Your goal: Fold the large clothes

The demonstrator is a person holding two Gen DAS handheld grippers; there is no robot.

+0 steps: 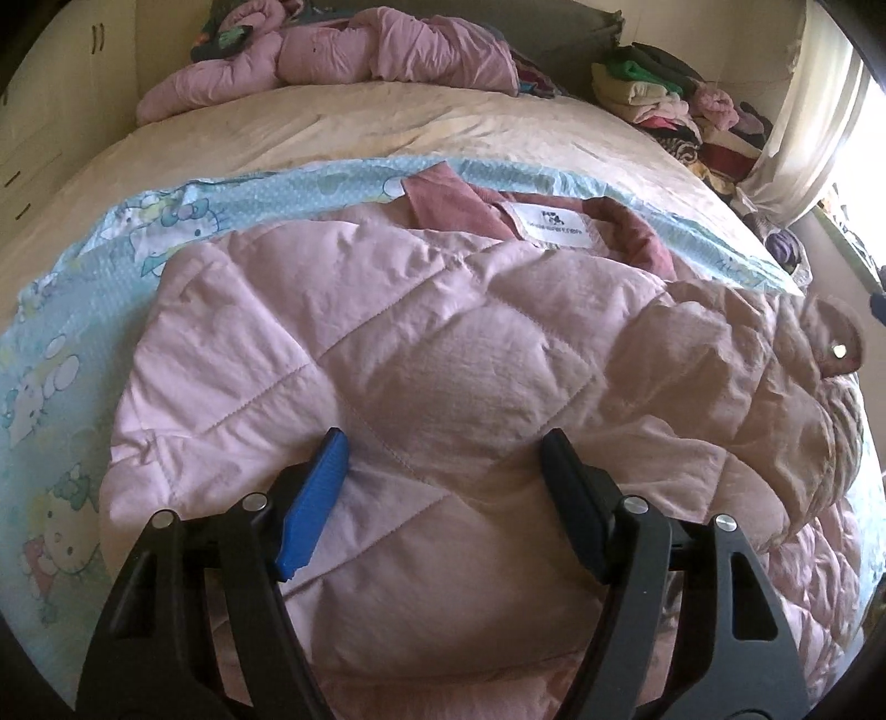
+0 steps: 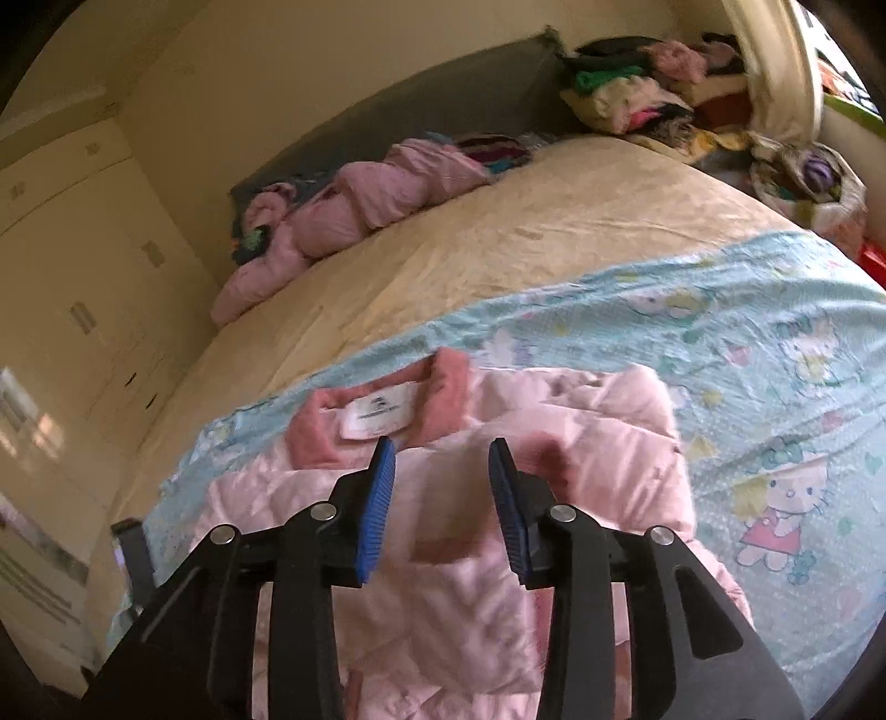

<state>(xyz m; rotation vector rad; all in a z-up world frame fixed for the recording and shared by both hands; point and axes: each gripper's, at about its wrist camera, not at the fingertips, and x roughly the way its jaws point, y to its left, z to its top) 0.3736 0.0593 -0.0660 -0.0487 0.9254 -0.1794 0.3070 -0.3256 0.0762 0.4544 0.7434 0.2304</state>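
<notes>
Nearest in the left wrist view, the left gripper (image 1: 443, 459) has its jaws apart over a puffed panel of the pale pink quilted jacket (image 1: 443, 343); its fingertips sit at the fabric, but whether they pinch it I cannot tell. In the right wrist view, the right gripper (image 2: 443, 471) stands with its jaws narrowly parted and nothing between them, just above the same jacket (image 2: 459, 581) near its darker pink collar (image 2: 326, 437) and white label (image 2: 382, 415). The jacket lies spread on a light blue cartoon-printed sheet (image 1: 66, 343) at the near end of the bed. Beyond the sheet runs the cream bedspread (image 1: 332, 127). At the far end lies a crumpled pink garment (image 1: 343, 50) against the grey headboard (image 2: 443, 94), and a pile of mixed clothes (image 1: 681, 99) sits by the white curtain (image 1: 814, 111).
</notes>
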